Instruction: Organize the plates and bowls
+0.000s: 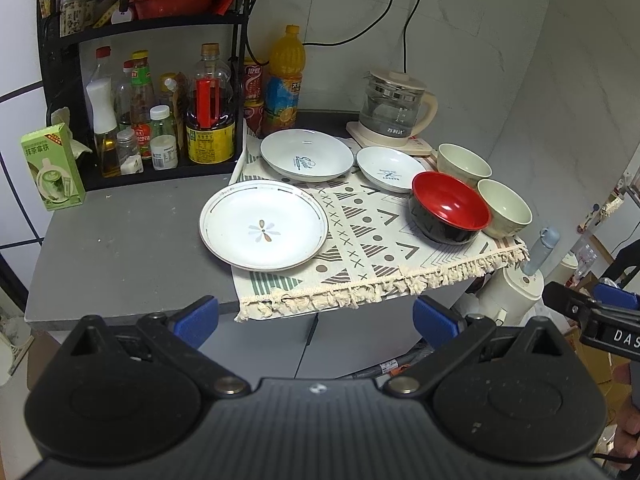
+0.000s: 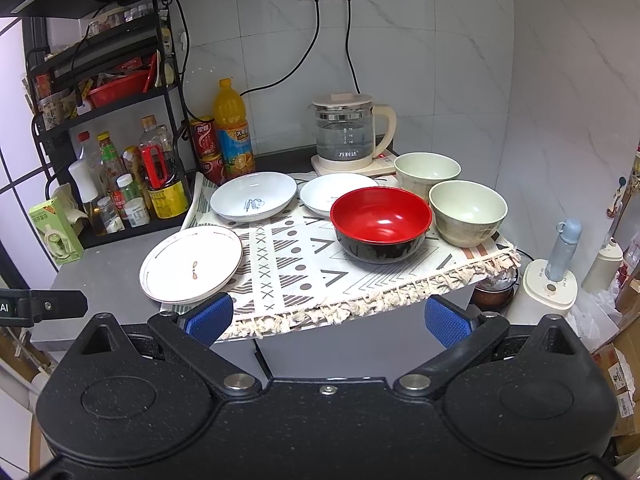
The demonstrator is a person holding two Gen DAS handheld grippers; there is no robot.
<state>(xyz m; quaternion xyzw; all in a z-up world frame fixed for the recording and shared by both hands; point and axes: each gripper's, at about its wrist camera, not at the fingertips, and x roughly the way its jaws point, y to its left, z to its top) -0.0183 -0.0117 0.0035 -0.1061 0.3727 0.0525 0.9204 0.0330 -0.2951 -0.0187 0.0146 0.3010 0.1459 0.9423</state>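
Both claws wide apart and empty, held back from the tabletop point(image 2: 100, 276) edge

Left claw point(image 1: 316, 316) and right claw point(image 2: 328, 318) hover short of the fringed cloth point(image 2: 304, 264), likely sizing up a first pick; nearest lies the flower plate point(image 1: 264, 230), then the red bowl point(image 2: 382, 222), two green bowls point(image 2: 468, 210) beside it, two white dishes point(image 2: 254, 198) farthest back

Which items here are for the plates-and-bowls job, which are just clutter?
Job: flower plate; large white dish; small white dish; red bowl; two pale green bowls.

Clutter: glass kettle; juice bottle; condiment rack; green carton.
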